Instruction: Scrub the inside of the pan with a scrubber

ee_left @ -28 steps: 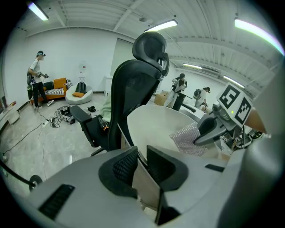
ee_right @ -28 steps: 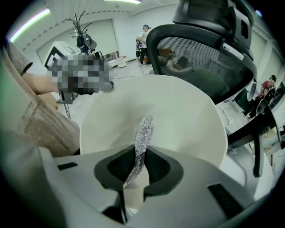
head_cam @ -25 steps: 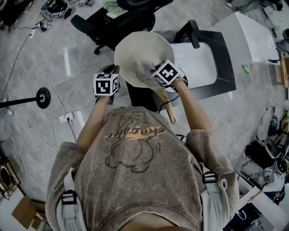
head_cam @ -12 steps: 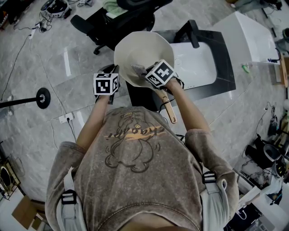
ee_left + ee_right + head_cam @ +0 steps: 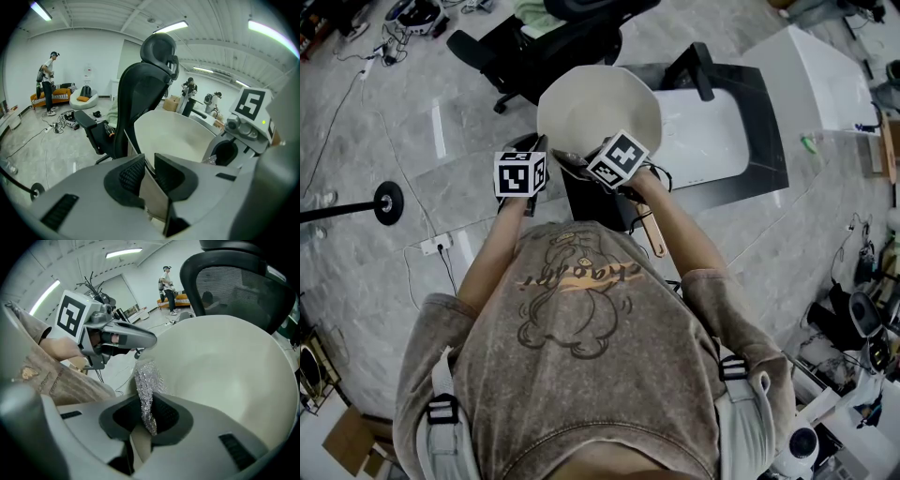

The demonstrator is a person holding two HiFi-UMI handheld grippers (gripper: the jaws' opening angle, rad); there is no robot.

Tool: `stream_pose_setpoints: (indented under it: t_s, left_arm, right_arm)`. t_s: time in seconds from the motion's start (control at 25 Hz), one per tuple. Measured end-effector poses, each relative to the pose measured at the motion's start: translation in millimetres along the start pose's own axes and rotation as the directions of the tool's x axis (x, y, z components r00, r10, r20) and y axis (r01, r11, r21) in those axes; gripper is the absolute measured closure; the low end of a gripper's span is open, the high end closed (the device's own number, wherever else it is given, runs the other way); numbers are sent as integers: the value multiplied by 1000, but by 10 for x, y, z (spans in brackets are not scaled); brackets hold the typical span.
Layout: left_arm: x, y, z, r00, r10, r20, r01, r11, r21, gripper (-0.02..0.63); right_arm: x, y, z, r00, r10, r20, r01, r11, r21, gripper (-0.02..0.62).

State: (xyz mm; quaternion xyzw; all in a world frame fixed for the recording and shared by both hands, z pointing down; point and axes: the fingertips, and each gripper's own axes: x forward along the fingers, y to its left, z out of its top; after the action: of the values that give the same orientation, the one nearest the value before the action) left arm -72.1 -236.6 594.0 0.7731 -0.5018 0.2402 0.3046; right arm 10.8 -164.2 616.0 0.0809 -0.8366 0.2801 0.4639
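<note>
Pan [image 5: 598, 108] is tipped up in the air, wooden handle [image 5: 651, 231] pointing back at the person. Left gripper [image 5: 149, 174] is pinching its rim. Head view hides the grip, but the right gripper view shows the right gripper [image 5: 149, 420] clamped on a wiry scrubber [image 5: 146, 380] by the inner wall.

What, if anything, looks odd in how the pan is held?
The left gripper clamps the pan by its rim, holding it tilted in the air near the sink, while its wooden handle points unused toward the person. The right gripper pinches the scrubber normally.
</note>
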Motion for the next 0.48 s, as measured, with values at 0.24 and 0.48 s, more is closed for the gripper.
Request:
stream_pose_setpoints:
  t_s: [0.24,0.48]
  left_arm:
    - [-1,-9,5,1000,5,1,-5,1000,-5,531]
    - [-6,-16,16,1000,0,3,0,1000,-8,532]
  right_arm:
    - [123,4,195,998,-4,56,3,1000,27,522]
    - [230,-89,510,993,-22,117,16,999,51,520]
